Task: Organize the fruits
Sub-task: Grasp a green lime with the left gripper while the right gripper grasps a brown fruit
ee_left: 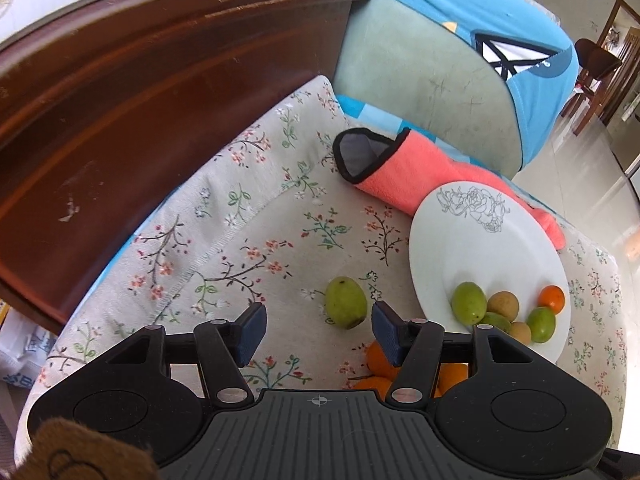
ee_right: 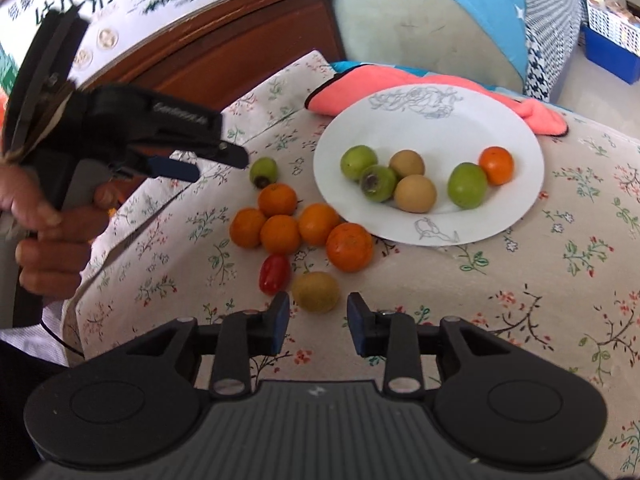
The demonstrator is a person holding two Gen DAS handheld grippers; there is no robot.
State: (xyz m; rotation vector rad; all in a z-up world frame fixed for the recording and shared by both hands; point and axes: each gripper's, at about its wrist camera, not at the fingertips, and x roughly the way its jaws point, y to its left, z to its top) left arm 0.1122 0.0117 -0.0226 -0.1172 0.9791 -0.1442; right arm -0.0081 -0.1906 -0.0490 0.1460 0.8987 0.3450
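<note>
Left claw (ee_left: pixel 318 330): mine, open, nothing between the pads; a green fruit (ee_left: pixel 345 302) lies on the cloth just ahead of the gap.
Right claw (ee_right: pixel 318 326): mine, jaws apart and gripping nothing; a brown fruit (ee_right: pixel 316 291) sits just beyond the tips, not touched.
Plate (ee_right: pixel 516 184): white with a drawn rose, on the cloth; it carries three green fruits, two brown ones and one orange.
Oranges (ee_right: pixel 298 226): five in a cluster on the cloth beside the plate's near-left rim, some touching each other.
Tomato (ee_right: pixel 274 274): small, red, near the brown fruit and below the oranges.
Surface: a floral cloth (ee_right: pixel 520 280), beige with pink and green sprigs, covers it; I cannot tell what lies beneath.
Towel (ee_left: pixel 416 178): coral with black trim, behind the plate, partly under its far rim.
Room: dark wooden board (ee_left: pixel 160 92) at the cloth's far-left edge, a blue and grey cushion (ee_left: pixel 424 68) behind, pale tiled floor (ee_left: pixel 592 168) to the right.
</note>
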